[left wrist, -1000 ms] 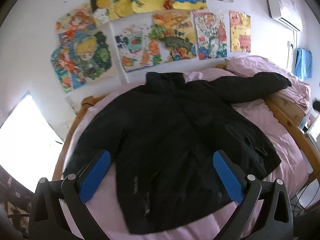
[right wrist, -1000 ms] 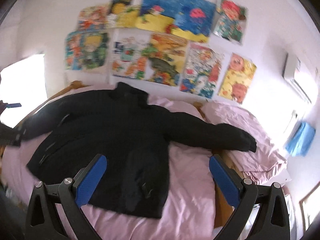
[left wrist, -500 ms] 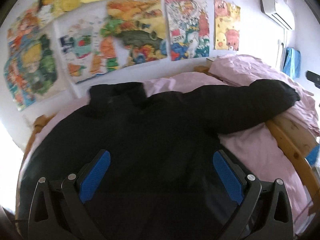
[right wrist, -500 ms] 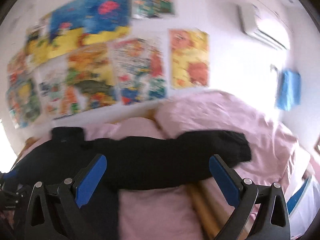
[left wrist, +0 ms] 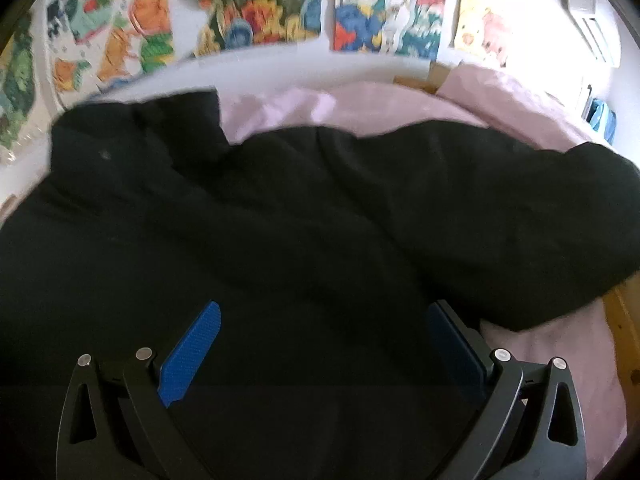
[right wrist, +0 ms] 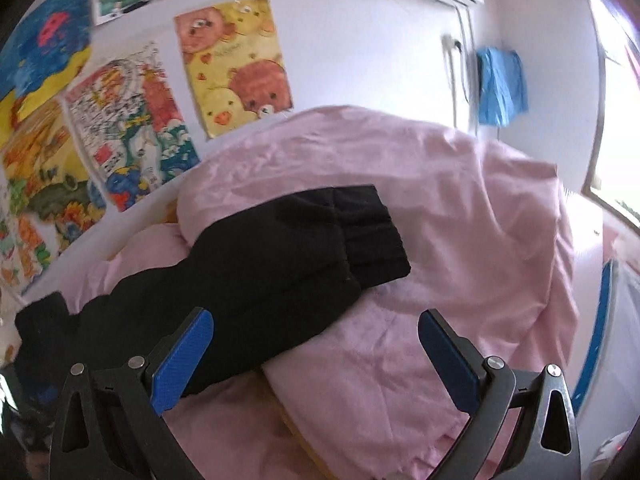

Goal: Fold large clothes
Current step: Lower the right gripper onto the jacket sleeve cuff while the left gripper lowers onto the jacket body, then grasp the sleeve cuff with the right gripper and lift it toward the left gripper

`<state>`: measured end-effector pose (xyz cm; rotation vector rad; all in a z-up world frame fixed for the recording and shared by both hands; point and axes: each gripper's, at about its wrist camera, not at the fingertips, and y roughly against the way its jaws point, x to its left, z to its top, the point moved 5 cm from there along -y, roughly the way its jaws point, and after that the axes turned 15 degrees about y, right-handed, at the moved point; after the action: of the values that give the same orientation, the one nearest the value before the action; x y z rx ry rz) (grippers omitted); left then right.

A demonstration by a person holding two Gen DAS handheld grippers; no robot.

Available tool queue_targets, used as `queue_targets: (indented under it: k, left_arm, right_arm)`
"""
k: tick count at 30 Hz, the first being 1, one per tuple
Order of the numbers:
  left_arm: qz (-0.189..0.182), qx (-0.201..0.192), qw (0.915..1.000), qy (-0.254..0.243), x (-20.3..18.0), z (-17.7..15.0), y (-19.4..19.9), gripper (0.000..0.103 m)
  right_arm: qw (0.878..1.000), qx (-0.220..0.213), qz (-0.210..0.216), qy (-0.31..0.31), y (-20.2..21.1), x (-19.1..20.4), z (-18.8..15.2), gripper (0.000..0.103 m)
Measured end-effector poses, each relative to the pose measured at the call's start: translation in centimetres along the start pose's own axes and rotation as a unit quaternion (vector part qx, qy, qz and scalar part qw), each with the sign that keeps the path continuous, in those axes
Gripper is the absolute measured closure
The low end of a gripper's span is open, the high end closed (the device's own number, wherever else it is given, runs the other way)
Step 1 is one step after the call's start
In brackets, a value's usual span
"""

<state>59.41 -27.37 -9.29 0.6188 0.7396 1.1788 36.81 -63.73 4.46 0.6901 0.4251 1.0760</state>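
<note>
- Left wrist view: my left gripper (left wrist: 320,316) hung spread wide over the black jacket (left wrist: 248,240), its blue pads (left wrist: 190,354) apart and gripping nothing. The jacket lay flat on the pink bedsheet (left wrist: 556,352), collar (left wrist: 136,140) toward the wall of posters (left wrist: 256,12), and filled most of this view.
- The picture was blurred and I could not tell whether the pads touched the cloth. I judged this hand should pin or pinch the body near the shoulder seam, so the torso would not slide when the sleeve came over.
- Right wrist view: my right gripper (right wrist: 316,324) was likewise released and empty. The jacket's sleeve (right wrist: 256,280) ran out across a bunched pink duvet (right wrist: 440,208), its ribbed cuff (right wrist: 372,232) at the far end; my left pad (right wrist: 182,364) sat over the sleeve's lower edge, the other over bare duvet.
- I took the step to be folding this sleeve in across the body. To do it well I would have gone further out toward the cuff, closed on the sleeve alone, and kept the soft duvet out of the bite.
- The padded cloth looked thick, so I expected it to need a deep, firm pinch.
</note>
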Motion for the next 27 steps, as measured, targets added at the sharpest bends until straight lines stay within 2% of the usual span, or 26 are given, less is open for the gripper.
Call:
queue_targets:
  k: [4, 8, 11, 17, 21, 27]
  left_arm:
    - [0.000, 0.023, 0.9997, 0.008, -0.1, 0.1, -3.3, 0.002]
    - [0.009, 0.050, 0.9987, 0.007, 0.1, -0.6, -6.0, 0.001]
    - [0.025, 0.047, 0.9985, -0.011, 0.0, -1.1, -6.8, 0.001]
    - [0.040, 0.042, 0.9980, -0.025, 0.7, -2.4, -8.2, 0.001]
    - [0.027, 0.045, 0.9986, -0.011, 1.5, -2.2, -7.2, 0.001]
    - [-0.029, 0.047, 0.9976, 0.043, 4.8, -0.9, -3.4, 0.001]
  right_arm:
    - [0.999, 0.008, 0.001, -0.042, -2.1, -1.0, 0.0, 0.000]
    - [0.997, 0.013, 0.002, -0.079, -4.2, -1.4, 0.3, 0.016]
    - [0.996, 0.001, -0.001, -0.093, -4.9, -1.3, 0.4, 0.026]
    - [0.994, -0.029, 0.000, -0.106, -5.4, -0.5, 1.0, 0.058]
    - [0.994, -0.060, 0.006, -0.095, -4.8, 0.6, 1.8, 0.083]
    - [0.990, -0.130, 0.029, -0.035, -2.0, 4.2, 4.0, 0.087]
